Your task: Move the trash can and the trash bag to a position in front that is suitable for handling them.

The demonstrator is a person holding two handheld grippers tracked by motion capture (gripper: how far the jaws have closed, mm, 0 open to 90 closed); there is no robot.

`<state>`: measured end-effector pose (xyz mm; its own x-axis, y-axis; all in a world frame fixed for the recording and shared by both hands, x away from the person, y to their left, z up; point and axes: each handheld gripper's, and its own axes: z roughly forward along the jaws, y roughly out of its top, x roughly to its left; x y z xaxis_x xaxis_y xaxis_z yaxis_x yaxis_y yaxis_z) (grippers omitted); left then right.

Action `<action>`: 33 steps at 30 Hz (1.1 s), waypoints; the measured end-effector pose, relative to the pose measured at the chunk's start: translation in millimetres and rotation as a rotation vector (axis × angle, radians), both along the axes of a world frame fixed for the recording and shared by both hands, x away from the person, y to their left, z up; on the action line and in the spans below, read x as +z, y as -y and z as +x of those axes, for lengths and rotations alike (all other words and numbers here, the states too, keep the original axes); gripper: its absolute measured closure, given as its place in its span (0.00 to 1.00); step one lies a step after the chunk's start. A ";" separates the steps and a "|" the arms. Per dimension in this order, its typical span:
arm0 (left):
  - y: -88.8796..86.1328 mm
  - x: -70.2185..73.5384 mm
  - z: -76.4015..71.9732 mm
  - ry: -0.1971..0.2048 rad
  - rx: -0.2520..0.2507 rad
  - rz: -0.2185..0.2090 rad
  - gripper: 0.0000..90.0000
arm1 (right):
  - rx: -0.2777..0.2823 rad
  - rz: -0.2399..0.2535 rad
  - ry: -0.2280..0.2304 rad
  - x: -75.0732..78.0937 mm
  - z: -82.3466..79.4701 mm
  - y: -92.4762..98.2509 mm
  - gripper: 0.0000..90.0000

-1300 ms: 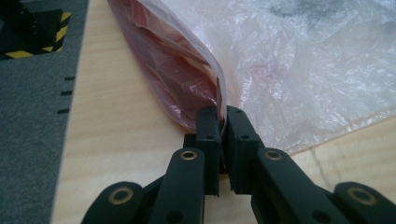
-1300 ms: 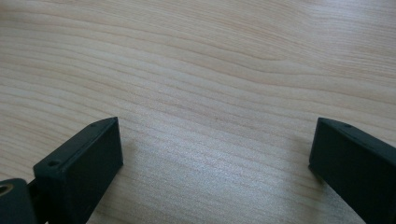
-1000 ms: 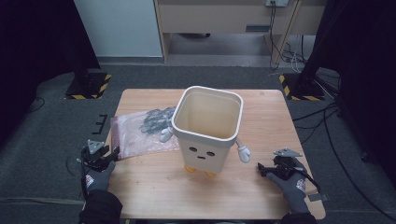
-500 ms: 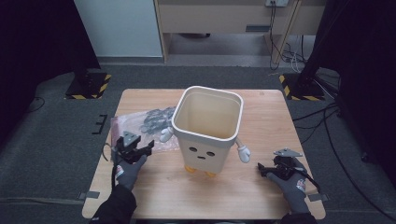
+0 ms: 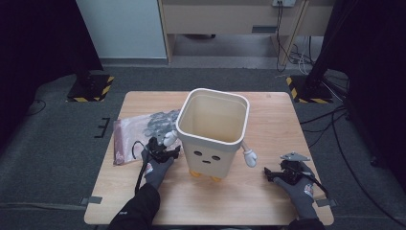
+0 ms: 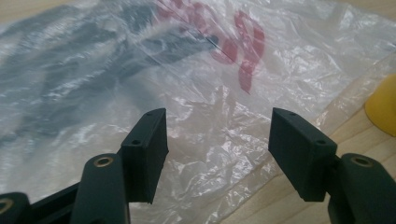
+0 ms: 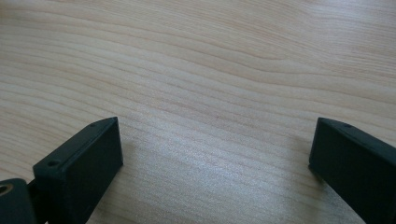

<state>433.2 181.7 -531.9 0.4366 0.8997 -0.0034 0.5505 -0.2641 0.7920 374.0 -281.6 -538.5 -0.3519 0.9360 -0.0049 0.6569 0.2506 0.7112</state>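
Your left gripper (image 5: 162, 152) sits at the near edge of the plastic bag (image 5: 139, 132), on the left half of the table (image 5: 268, 115), just beside the bin's left side. Its jaws stand apart, roughly halfway, with crinkled film lying under and between them; the pads do not press on it. In the left gripper view the left gripper (image 6: 217, 154) looks straight onto the plastic bag (image 6: 140, 79): clear, wrinkled film with a red printed mark near the top and a dark grey mass showing through on the left. A yellow foot (image 6: 383, 105) of the bin pokes in at the right edge.

In the middle stands the cream bin (image 5: 213, 134), upright, open-topped, with a small face on its front, yellow feet and a little white arm on each side. The bag lies flat against its left flank, reaching toward the table's left edge.

Your right gripper (image 5: 277, 173) rests at the near right of the table, well apart from the bin. Its jaws are spread wide and hold nothing; in the right gripper view the right gripper (image 7: 215, 158) has bare wood grain between its jaws.
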 end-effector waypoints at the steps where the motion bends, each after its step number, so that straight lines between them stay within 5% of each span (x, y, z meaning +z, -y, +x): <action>1: 1.5 -1.7 0.2 -0.003 -0.001 0.007 0.41 | -0.002 0.004 -0.003 0.2 -0.2 -0.3 0.03; 6: 4.8 -2.6 1.1 -0.028 -0.023 0.060 0.46 | -0.002 0.004 -0.004 0.2 -0.1 -0.3 0.03; 17: 4.5 -2.5 2.9 -0.043 -0.012 0.041 0.60 | 0.000 0.004 -0.004 0.0 0.0 -0.3 0.03; 27: -6.6 -2.1 3.9 -0.032 -0.042 0.050 0.96 | 0.003 0.001 -0.002 0.0 0.1 0.1 0.03; 33: -21.8 2.4 0.4 -0.022 -0.065 0.042 0.99 | 0.003 0.002 -0.002 0.0 0.2 0.0 0.03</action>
